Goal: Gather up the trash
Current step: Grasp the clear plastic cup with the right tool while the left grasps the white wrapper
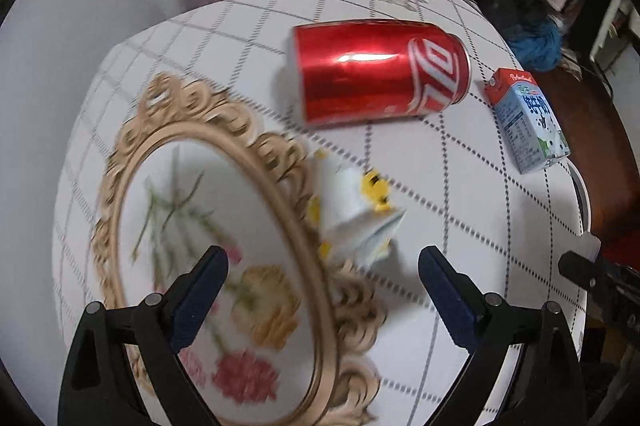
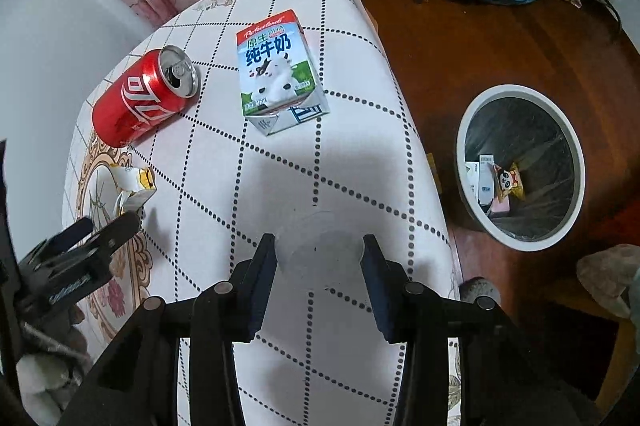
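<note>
- The table [image 2: 360, 146] carries three pieces of trash; the bin [image 2: 520, 246] stands on the floor off its right edge, nearest my right side.
- The can [image 1: 376, 74] lies on its side at the far end, long axis running left to right.
- The milk carton [image 2: 276, 74] lies flat to its right, nearer my right gripper [image 2: 320, 258], which is clamped on a clear plastic cup [image 2: 320, 246].
- The crumpled wrapper [image 1: 356, 214] lies just ahead of my left gripper [image 1: 320, 274], whose jaws stand wide apart with nothing between them, so that hand looks best placed for it.
</note>
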